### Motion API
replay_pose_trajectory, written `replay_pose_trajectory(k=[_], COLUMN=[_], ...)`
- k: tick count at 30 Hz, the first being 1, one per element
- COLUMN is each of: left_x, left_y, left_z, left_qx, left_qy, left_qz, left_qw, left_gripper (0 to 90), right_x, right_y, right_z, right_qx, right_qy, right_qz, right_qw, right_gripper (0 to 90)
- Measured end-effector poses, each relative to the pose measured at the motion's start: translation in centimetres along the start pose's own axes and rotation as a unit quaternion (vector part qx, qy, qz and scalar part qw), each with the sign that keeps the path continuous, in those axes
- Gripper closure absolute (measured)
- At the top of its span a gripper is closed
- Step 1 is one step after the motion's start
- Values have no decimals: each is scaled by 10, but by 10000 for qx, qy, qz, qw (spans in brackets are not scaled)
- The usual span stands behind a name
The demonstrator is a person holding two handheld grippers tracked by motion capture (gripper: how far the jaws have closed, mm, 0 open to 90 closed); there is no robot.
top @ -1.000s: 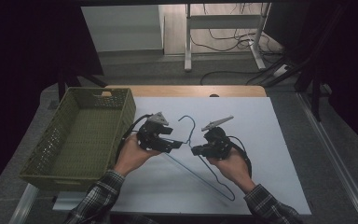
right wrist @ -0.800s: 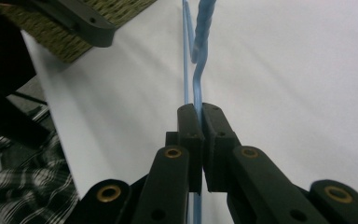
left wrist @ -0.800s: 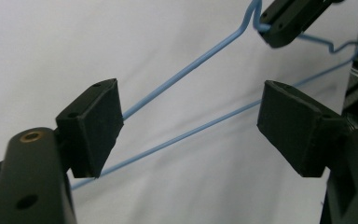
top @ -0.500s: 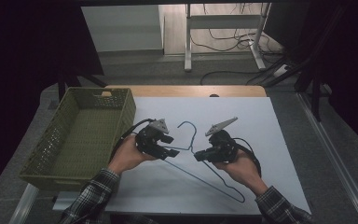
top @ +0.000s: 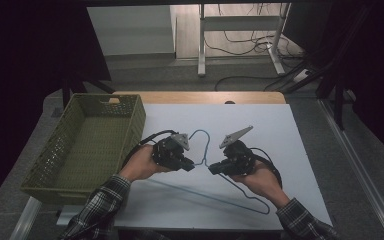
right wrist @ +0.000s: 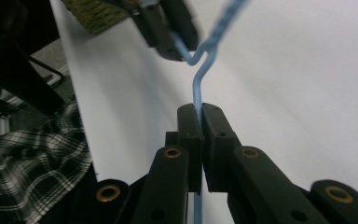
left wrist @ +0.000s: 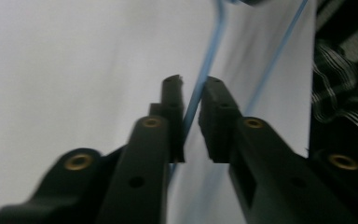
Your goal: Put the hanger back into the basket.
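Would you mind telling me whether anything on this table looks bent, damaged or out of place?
The blue wire hanger looks misshapen: its frame runs lopsided across the white table, with a kink at the near right corner. The left gripper and the right gripper both pinch its wire just below the hook. The green basket sits squarely.

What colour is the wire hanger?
Light blue; the wire hanger shows best in the right gripper view.

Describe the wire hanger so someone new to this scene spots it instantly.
Start at the white sheet covering the table, right of the green woven plastic basket. The thin light-blue wire hanger lies at its middle, between the left gripper and right gripper, each at the wire near the neck. It is the sheet's lone blue outline, unlike the black cables.
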State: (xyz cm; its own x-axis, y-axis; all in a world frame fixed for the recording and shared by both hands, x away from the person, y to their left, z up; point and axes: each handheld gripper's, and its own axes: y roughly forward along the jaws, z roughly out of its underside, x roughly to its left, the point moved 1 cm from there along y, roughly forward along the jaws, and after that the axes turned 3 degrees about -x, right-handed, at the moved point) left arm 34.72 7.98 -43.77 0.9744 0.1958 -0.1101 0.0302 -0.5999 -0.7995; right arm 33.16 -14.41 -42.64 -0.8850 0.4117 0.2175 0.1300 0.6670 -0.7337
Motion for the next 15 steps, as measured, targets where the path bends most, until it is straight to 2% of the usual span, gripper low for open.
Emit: replay_pose_trajectory(k=[2,3,4,6,7,11,12,13,15], left_x=[-3,-5,-5,-6,-7,-6,-5,-5,-3], left_y=[-1,-2,-3,-6,-8,-13,-15,-15,-21], left_z=[-1,-1,-1,-1,-1,-3,-3,-3,-1], left_qx=[-13,-145,-142,-218,-291,-336,-358,-358,-435], left_qy=[-23,-158,-162,-230,-301,-519,-554,-554,-786], left_qz=[4,-40,2,-64,-114,-268,-367,-367,-522], left_qw=[10000,9998,9998,9995,9991,9977,9971,9971,9946], left_gripper=[871,872,872,874,875,875,875,875,875], right_x=[-2,-2,-4,-4,-4,-3,-3,-2,-1], right_y=[-1,-2,-4,-5,-9,-16,-20,-24,-30], right_z=[0,0,0,0,-2,-4,-5,-5,-5], right_qx=[-27,-45,-103,-144,-221,-361,-450,-529,-692], right_qy=[-54,-50,5,8,-26,-62,-71,-73,-24], right_qz=[145,155,129,135,344,535,581,615,676], right_qw=[9999,9999,9999,9998,9992,9979,9973,9967,9953], right_gripper=[859,855,837,816,673,565,526,494,424])
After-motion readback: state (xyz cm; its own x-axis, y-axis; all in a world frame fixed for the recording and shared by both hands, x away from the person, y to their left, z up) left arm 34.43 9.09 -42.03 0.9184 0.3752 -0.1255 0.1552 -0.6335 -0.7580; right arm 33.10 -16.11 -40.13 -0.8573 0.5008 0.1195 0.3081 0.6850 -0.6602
